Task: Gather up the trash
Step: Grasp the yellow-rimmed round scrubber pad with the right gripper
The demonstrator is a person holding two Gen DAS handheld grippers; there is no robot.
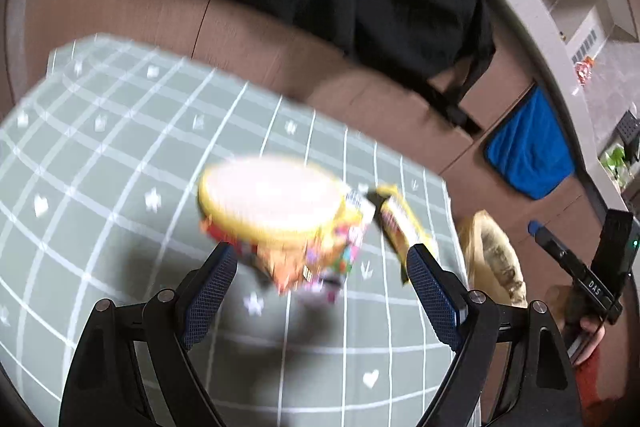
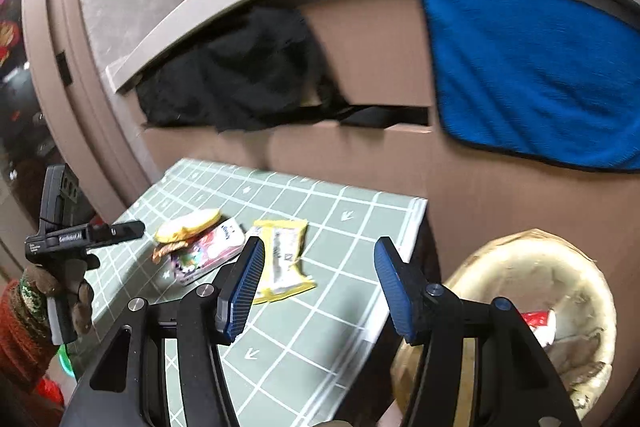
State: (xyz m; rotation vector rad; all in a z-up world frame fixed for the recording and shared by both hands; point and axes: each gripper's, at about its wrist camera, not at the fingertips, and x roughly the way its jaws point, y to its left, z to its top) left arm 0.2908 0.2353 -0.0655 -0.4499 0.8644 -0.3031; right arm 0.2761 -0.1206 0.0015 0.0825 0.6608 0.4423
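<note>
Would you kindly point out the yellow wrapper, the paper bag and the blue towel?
yellow wrapper (image 2: 282, 259): right wrist view, its middle.
paper bag (image 2: 520, 259): right wrist view, far rim.
blue towel (image 2: 532, 67): right wrist view, its middle.

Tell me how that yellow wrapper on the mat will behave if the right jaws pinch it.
The yellow wrapper lies flat with crimped ends, so it is probably thin, light and floppy; expect it to droop from the pinch. Its glossy film may slip, so grip well in from the edge. A push would likely slide it across the mat, not roll it.
</note>
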